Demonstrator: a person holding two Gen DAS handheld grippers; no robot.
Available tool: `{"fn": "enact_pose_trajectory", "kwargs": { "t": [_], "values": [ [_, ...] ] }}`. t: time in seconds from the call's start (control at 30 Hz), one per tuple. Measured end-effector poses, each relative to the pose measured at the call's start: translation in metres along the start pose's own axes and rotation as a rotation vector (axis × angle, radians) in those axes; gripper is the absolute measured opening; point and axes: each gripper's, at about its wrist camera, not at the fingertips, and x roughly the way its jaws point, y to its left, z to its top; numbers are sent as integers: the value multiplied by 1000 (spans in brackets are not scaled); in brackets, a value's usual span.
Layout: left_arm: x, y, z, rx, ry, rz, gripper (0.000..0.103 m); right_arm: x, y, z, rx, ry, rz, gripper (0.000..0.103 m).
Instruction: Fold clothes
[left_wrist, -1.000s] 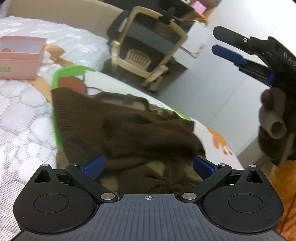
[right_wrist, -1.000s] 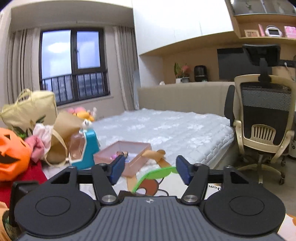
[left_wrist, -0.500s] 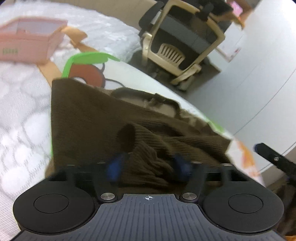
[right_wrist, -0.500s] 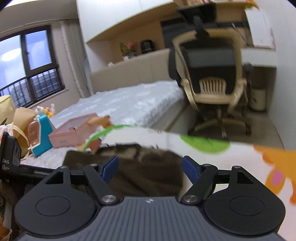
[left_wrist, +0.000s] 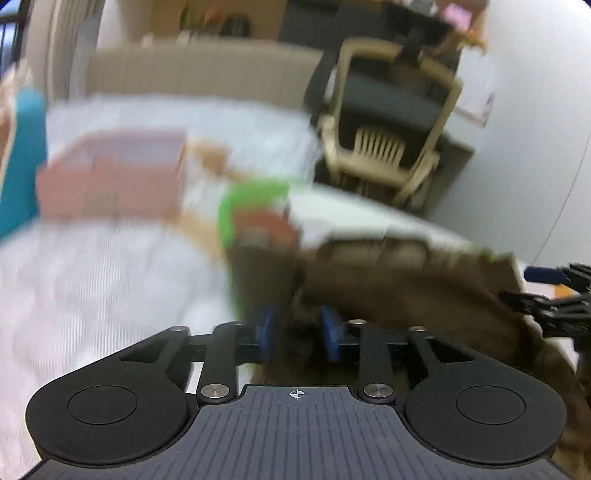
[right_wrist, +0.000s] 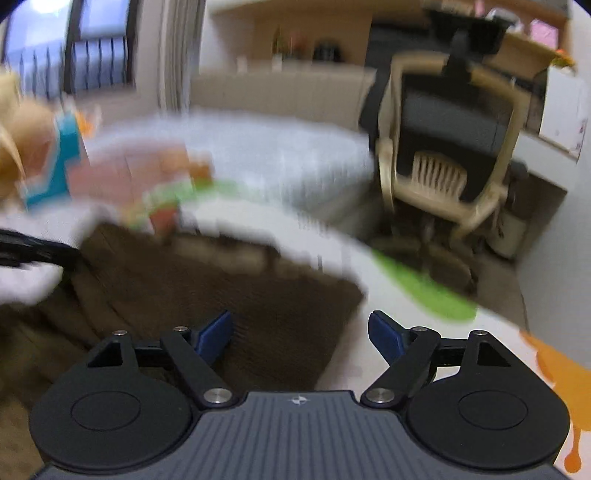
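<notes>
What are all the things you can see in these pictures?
Sweater: one, brown, on the printed mat, a fold pinched by the left gripper.
Mat: one, white with green and orange shapes, under the sweater.
Box: one, pink, on the bed behind.
Bed: one, white quilted.
Chair: one, beige and black, on the floor right.
Left gripper: black, blue pads, closed on cloth.
Right gripper: black, blue pads, open.

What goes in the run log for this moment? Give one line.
left tool: shut on brown sweater | right tool: open, over sweater edge | surface: printed mat | both views blurred
</notes>
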Motion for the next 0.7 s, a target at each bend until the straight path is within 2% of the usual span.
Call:
{"fn": "enact_pose_trajectory", "kwargs": {
  "t": [0.03,0.1,0.17,0.23,0.33,0.4,0.47,0.53,0.6,0.7],
  "values": [
    [-4,5,-1,-8,2,-6,61,7,-1,-4,-6,15,-1,87],
    [-17,12,4,-25,-29,-44,82,5,-3,-4,-11,11,-4,92],
    [-28,12,14,-40,-63,-127,91,0,-2,-4,-17,-4,-14,92],
    [-31,9,21,-57,-74,-214,92,-10,-2,-1,-20,-45,-23,92],
    [-11,-2,22,-94,-25,-336,92,-28,-5,8,18,-134,-27,90],
    [2,-9,22,-118,9,-418,92,-26,-2,15,-31,-139,-93,87],
    [24,-12,19,-131,55,-393,92,-10,1,16,-102,-106,-161,86],
    [37,-9,15,-146,79,-369,89,11,-6,12,-110,-61,-188,86],
    [43,-6,14,-149,98,-354,88,24,-15,10,-68,-29,-172,86],
    [29,-3,27,-129,94,-349,93,20,-34,15,62,-33,-79,86]
  ]
}}
